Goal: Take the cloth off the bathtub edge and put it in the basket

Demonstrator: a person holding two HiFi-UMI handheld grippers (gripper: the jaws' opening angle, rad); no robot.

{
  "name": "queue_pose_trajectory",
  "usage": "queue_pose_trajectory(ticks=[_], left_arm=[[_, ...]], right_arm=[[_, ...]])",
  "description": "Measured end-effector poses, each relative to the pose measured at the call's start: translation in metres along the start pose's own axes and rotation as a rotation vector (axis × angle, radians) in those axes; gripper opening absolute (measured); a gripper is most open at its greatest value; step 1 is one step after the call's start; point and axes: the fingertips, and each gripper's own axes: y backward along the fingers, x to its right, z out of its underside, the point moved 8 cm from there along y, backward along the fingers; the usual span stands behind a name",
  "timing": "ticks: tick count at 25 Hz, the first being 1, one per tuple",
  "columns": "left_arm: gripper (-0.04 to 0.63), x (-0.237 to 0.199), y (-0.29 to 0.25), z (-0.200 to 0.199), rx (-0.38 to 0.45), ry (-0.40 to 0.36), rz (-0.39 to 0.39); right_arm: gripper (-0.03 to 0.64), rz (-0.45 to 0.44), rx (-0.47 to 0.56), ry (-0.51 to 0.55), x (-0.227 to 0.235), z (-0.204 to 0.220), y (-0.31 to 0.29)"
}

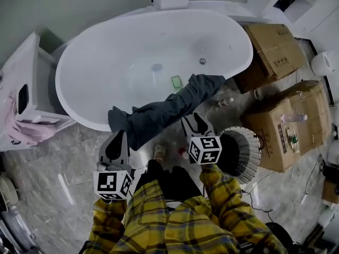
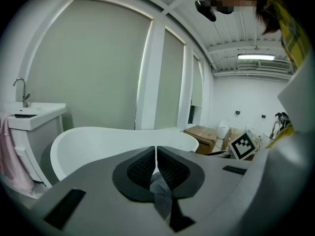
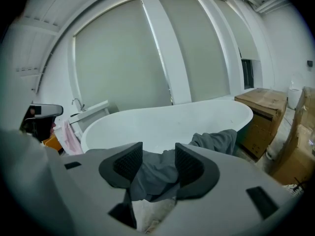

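The dark grey cloth (image 1: 159, 114) lies draped over the near rim of the white bathtub (image 1: 106, 57), hanging toward the floor; the left tool (image 1: 118, 137) is clenched on its lower-left end; the right tool (image 1: 194, 119) is released, jaws apart with cloth between them. The basket (image 1: 244, 153) stands on the floor just beside the right tool.

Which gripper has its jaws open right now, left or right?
The right gripper: its jaws stand apart, grey cloth showing between them; on the left gripper they are pressed together.
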Motion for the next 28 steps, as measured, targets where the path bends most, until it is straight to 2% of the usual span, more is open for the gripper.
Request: queue_pose_trajectory(ticks=[8, 15, 21, 28], left_arm=[[0.025, -0.025, -0.040, 0.005, -0.072, -0.003, 0.029], [0.025, -0.036, -0.063, 0.015, -0.120, 0.012, 0.040], [0.024, -0.046, -0.073, 0.022, -0.144, 0.029, 0.036], [0.024, -0.057, -0.081, 0.029, -0.160, 0.053, 0.026]], right_arm=[[0.201, 0.109, -0.061, -0.161, 0.023, 0.020, -0.064], [0.233, 0.139, -0.113, -0.195, 0.024, 0.035, -0.104], [0.238, 0.161, -0.154, -0.172, 0.019, 0.042, -0.123], [0.224, 0.245, -0.169, -0.053, 0.013, 0.046, -0.127]])
